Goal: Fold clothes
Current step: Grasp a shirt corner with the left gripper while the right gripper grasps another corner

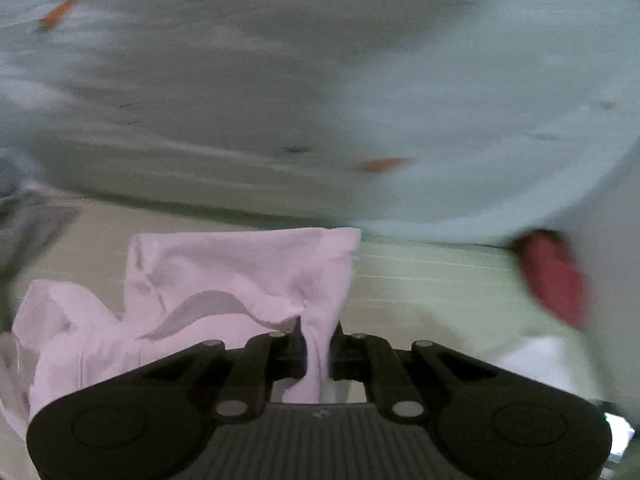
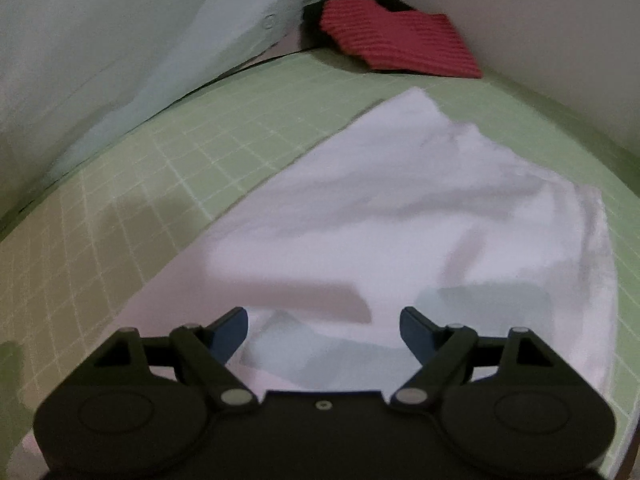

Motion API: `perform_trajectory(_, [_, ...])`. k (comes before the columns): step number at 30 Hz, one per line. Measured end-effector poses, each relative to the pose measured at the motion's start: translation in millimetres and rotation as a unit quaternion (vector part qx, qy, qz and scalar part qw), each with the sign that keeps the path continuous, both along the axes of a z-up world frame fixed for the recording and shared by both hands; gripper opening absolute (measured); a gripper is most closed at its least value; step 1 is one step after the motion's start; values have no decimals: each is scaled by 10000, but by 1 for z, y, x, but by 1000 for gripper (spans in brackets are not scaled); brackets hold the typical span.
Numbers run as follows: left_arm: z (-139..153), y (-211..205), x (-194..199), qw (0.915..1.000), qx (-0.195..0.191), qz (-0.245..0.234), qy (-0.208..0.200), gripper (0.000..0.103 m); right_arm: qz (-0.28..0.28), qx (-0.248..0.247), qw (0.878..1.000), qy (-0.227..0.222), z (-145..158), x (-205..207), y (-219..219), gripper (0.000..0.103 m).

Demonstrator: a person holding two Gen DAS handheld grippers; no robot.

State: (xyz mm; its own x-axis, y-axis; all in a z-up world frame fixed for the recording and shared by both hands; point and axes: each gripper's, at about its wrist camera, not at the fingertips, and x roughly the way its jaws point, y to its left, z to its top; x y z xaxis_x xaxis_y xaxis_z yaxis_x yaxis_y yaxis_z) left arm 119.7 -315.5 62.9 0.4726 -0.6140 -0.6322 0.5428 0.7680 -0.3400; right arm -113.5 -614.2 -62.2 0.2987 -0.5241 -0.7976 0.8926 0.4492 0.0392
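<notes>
Left gripper (image 1: 318, 354) pinched white garment (image 1: 240, 280), cloth bunched toward 9 o'clock. Right gripper (image 2: 324, 330) gaped empty over white garment on green mat (image 2: 160, 168); red cloth (image 2: 396, 40) at 12. Risk: thin pinch slipping, fold going crooked.

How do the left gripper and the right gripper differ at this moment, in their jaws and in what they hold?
The left gripper has its jaws shut on a fold of the pale pink cloth, while the right gripper has its jaws wide apart and holds nothing. The cloth bunches up from the left gripper, but the white garment lies flat on the green grid mat below the right gripper. Both have the same black build.
</notes>
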Motion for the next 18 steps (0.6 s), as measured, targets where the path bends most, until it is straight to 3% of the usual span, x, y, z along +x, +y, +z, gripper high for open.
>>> perform_trajectory(3, [25, 0, -22, 9963, -679, -526, 10, 8, -180, -10, 9998, -77, 3, -15, -3, 83])
perform_trajectory(5, [40, 12, -27, 9940, -993, -451, -71, 8, -251, -75, 9996, -141, 8, -21, -3, 83])
perform_trajectory(7, [48, 33, -24, 9952, -910, -38, -360, 8, -263, -182, 9993, -176, 14, -26, -2, 83])
perform_trajectory(10, [42, 80, -7, 9932, -667, 880, -378, 8, -215, -324, 9992, -128, 18, -28, 1, 83])
perform_trajectory(13, [18, 133, 8, 9773, 234, 2054, -461, 9, -137, -295, 9995, -57, 16, -26, 6, 83])
perform_trajectory(15, [-6, 160, 15, 9551, 1150, 2669, -583, 9, -21, -257, 9997, -8, 15, -21, 11, 83])
perform_trajectory(18, [-47, 192, 25, 9242, 1975, 3268, -101, 11, 328, -264, 9991, 98, 13, -2, 23, 83])
